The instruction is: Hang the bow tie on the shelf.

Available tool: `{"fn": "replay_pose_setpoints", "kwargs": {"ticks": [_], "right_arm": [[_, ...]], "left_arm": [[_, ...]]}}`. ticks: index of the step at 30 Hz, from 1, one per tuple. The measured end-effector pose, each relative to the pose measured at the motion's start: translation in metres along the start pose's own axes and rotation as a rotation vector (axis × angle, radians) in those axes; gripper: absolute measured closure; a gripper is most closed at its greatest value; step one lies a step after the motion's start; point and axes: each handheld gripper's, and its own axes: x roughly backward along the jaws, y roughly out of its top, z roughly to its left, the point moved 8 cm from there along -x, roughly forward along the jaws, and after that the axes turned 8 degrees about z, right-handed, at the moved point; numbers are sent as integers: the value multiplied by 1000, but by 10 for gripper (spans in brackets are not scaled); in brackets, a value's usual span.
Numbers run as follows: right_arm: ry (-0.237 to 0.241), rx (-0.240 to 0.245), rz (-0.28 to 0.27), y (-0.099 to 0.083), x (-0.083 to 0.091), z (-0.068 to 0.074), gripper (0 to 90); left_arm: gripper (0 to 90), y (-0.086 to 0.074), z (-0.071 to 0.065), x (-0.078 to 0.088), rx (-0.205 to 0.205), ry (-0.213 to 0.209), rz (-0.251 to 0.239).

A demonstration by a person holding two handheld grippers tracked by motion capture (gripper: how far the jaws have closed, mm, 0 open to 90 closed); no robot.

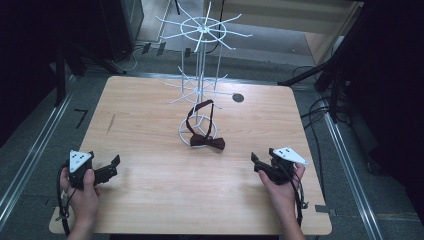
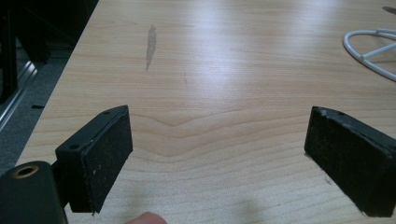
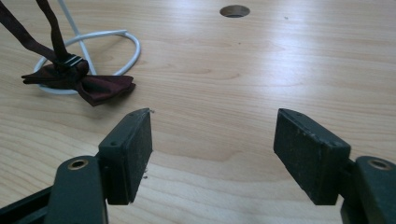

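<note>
a person is sitting at a wooden table [image 1: 150, 200], holding a gripper in each hand. the left gripper [image 1: 111, 166] is resting near the table's left front edge, its jaws standing wide apart over bare wood with nothing between them; in the left gripper view a grey smear [image 2: 151, 45] is showing on the wood ahead. the right gripper [image 1: 256, 163] is sitting near the right front edge, its jaws likewise spread wide and holding nothing.

a white wire rack [image 1: 201, 60] is standing at the middle of the table toward the far side, its ring base [image 1: 184, 134] lying on the wood. a dark red bow tie [image 1: 207, 142] is lying on the front of that ring, its strap [image 1: 192, 112] looping up to hang on the rack. the tie is sitting well apart from both grippers. a round hole [image 1: 238, 98] is showing in the table right of the rack.
</note>
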Motion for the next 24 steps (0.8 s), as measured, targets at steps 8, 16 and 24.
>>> {"fn": "replay_pose_setpoints", "kwargs": {"ticks": [8,16,24], "right_arm": [[-18,-37,4,-10,9,-18,280],[-30,-54,8,-19,17,-32,262],[-44,-67,16,-29,25,-45,256]], "left_arm": [[83,0,0,0,0,0,0],[83,0,0,0,1,1,0],[82,0,0,0,2,1,-1]]}}
